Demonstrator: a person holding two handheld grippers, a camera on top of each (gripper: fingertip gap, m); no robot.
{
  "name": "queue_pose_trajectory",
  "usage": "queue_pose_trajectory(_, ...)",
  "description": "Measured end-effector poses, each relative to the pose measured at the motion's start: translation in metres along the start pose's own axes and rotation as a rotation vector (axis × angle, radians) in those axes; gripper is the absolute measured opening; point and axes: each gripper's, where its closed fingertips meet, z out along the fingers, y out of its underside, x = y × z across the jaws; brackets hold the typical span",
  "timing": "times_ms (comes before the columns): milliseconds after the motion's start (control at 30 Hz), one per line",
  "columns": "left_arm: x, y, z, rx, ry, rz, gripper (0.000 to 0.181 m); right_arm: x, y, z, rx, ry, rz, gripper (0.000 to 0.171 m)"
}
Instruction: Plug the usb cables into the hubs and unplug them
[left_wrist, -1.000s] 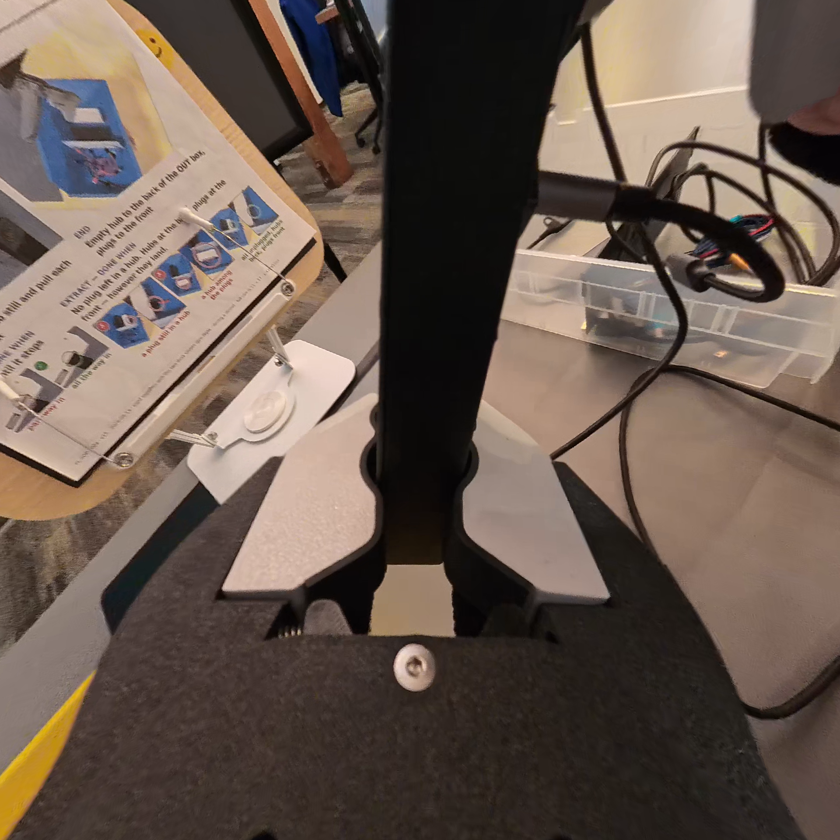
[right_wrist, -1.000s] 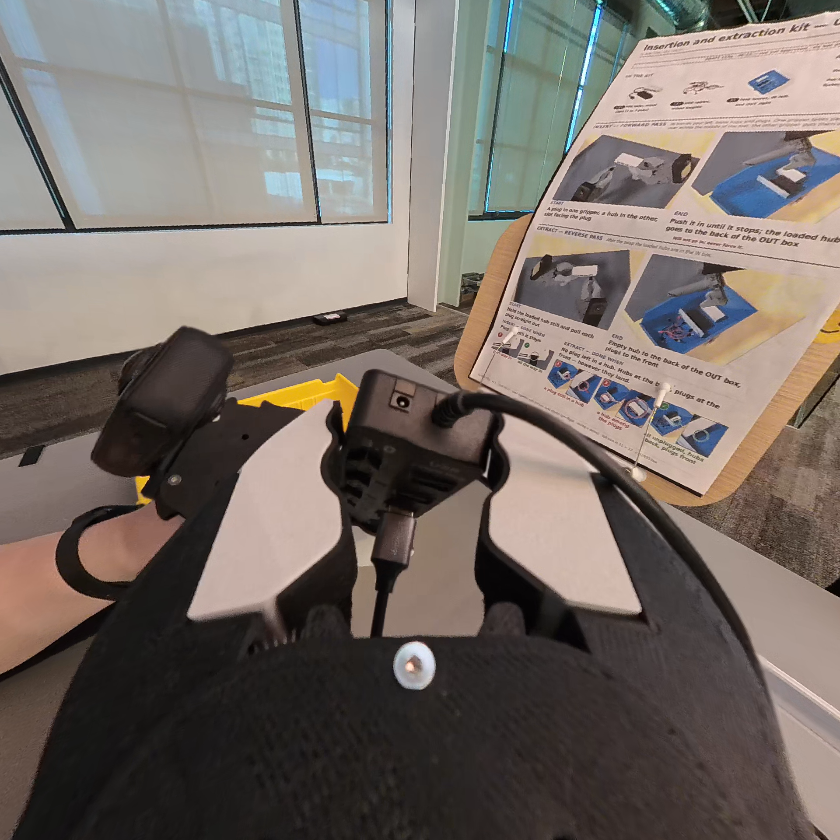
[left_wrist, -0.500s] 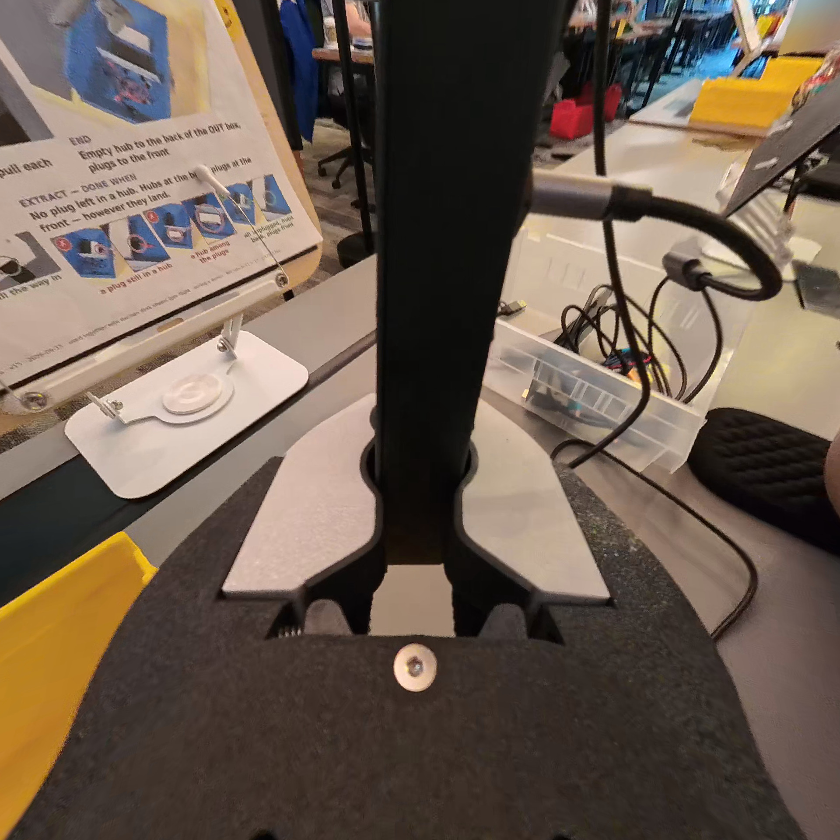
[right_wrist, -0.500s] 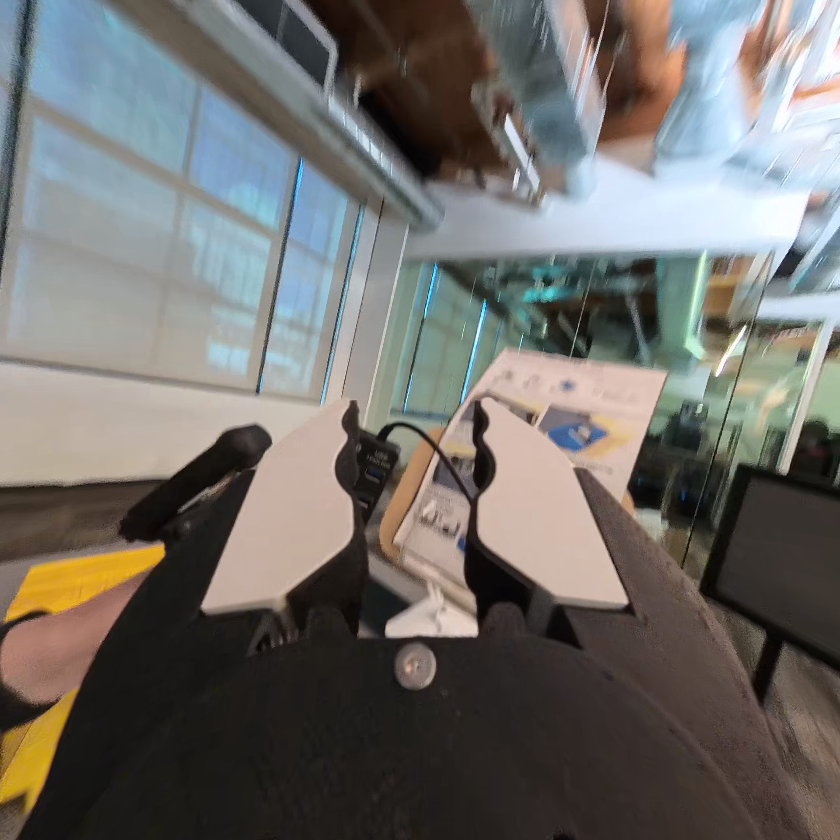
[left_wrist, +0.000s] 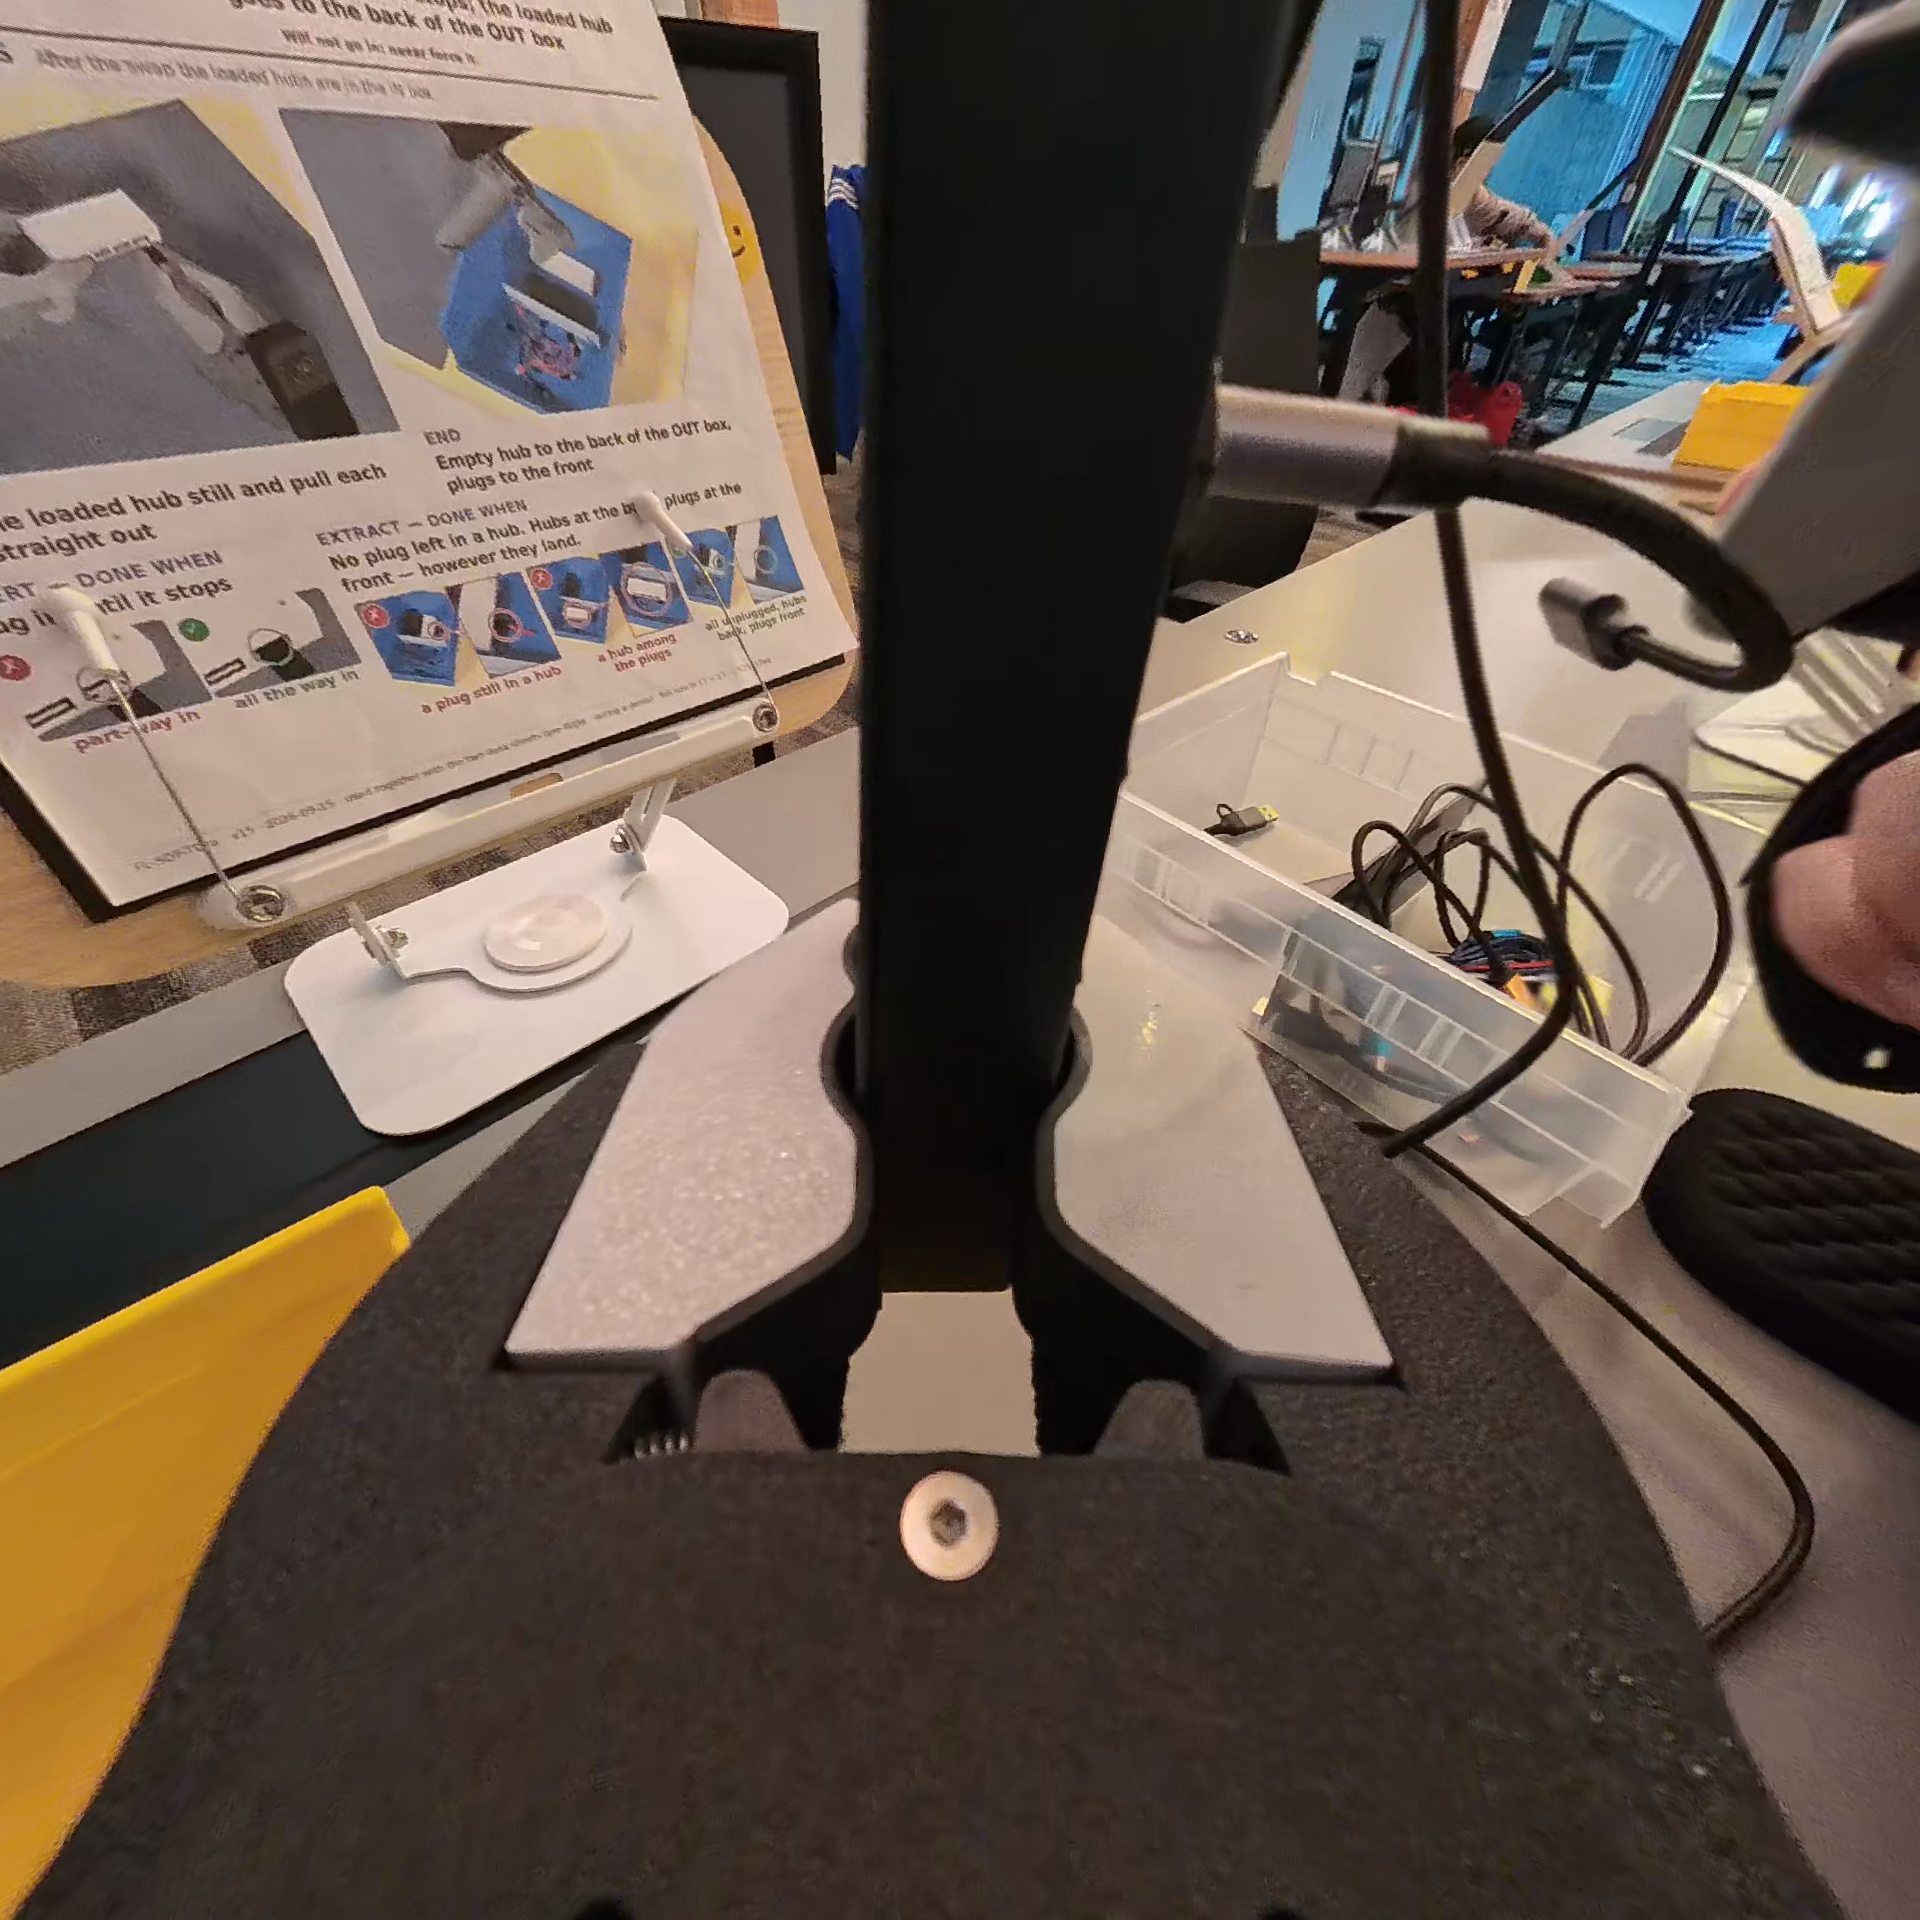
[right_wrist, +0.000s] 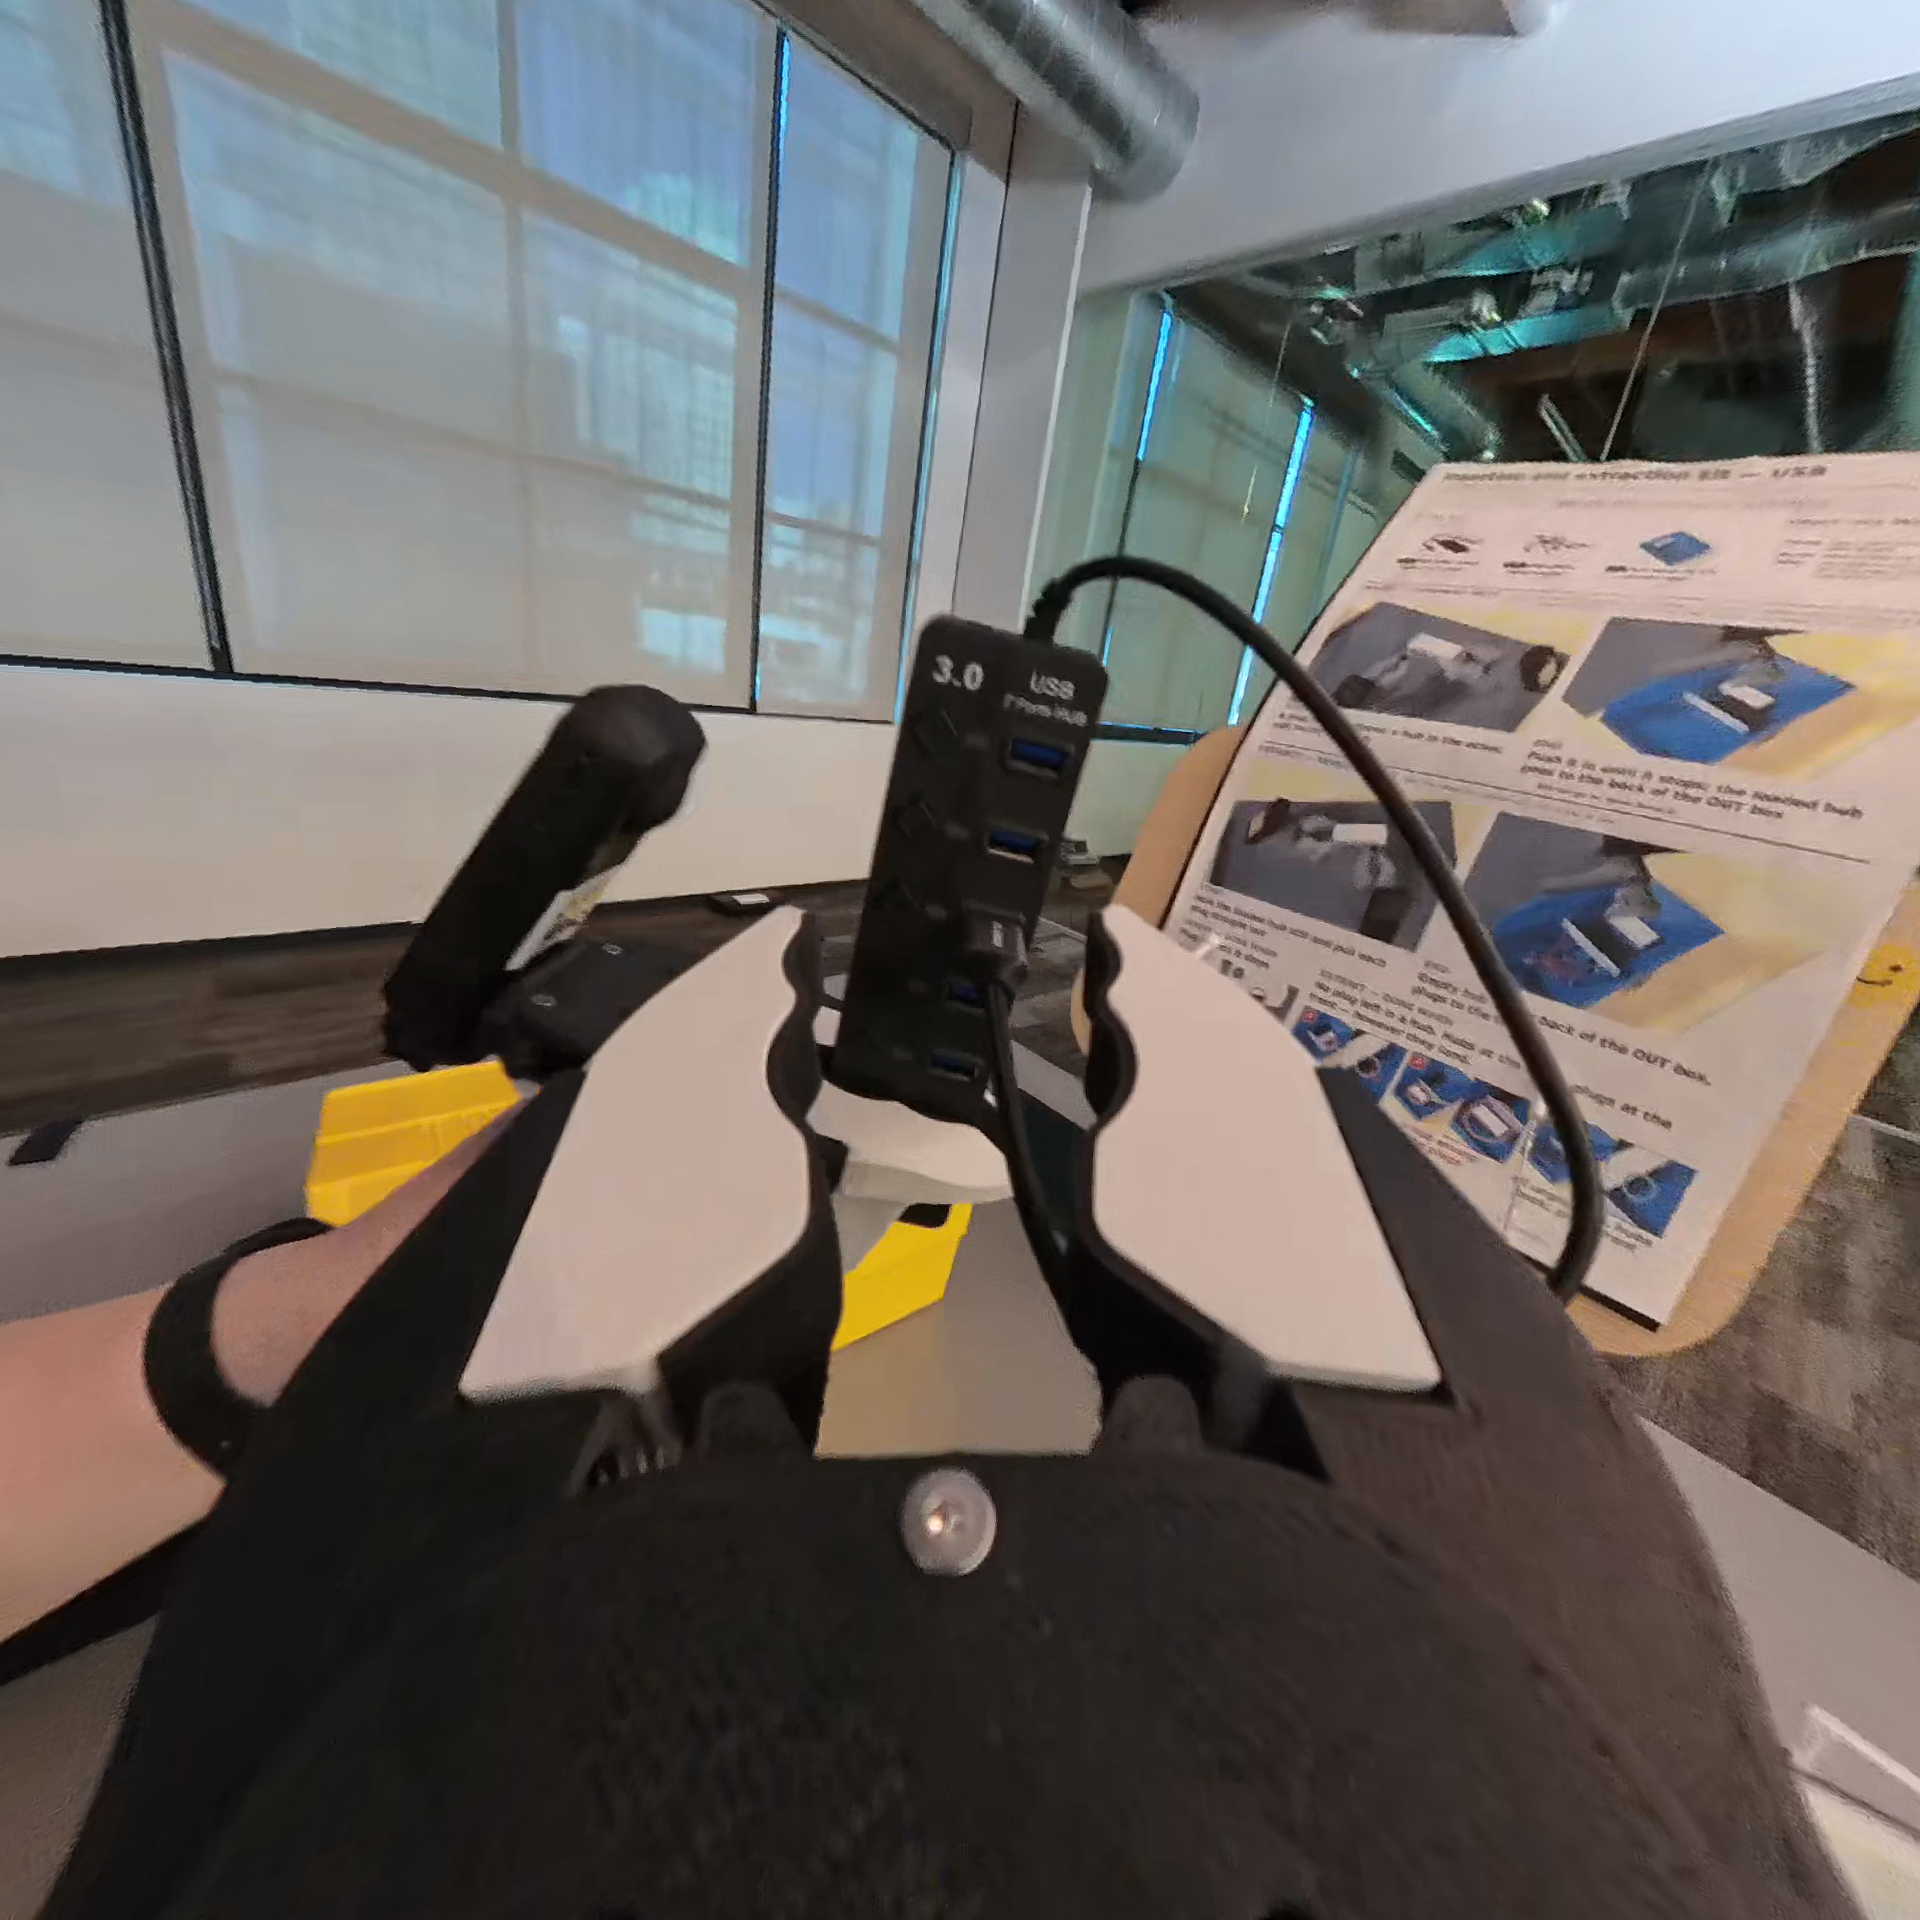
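**Hub held upright, one plug seated, right gripper empty in front of it**

The main risk, as I judge it, is at the plug (right_wrist: 995, 940). It sits in a middle port of the black hub (right_wrist: 971, 852), and its cable (right_wrist: 1013, 1081) drops down through the gap between the right gripper's fingers. If the right gripper (right_wrist: 945, 1039) closes on the cable instead of the plug body, a pull would strain the cord and could tilt the plug in the port. A pull off the port's axis could also twist the hub in the left gripper's hold. The hub's own lead (right_wrist: 1455, 883) loops over to the right of the frame and could snag on a finger.

In the right wrist view, the right gripper stands moderately open at centre frame and grips nothing; the hub and plug lie beyond its tips, and whether a finger touches the cable I cannot tell.

In the left wrist view, the left gripper (left_wrist: 961, 1049) is clamped narrow on the hub (left_wrist: 1029, 520), which rises as a dark bar through the middle of the frame. The plug (left_wrist: 1309, 457) juts from its right side, upper centre.

A clear bin (left_wrist: 1455, 1049) of spare cables lies at right, an instruction sheet (left_wrist: 364, 416) on a stand at upper left, and a yellow bin (left_wrist: 156, 1507) at lower left.
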Motion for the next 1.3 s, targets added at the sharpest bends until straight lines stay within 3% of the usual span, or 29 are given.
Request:
queue_pose_trajectory(433,0.014,0.004,0.007,-0.001,-0.014,0.077,0.027,0.009,0.032,0.014,-0.092,0.029,0.001,0.035)
queue_pose_trajectory(1300,0.027,0.003,0.01,0.033,-0.015,0.12,0.027,0.014,0.035,0.014,-0.063,0.036,-0.032,0.018)
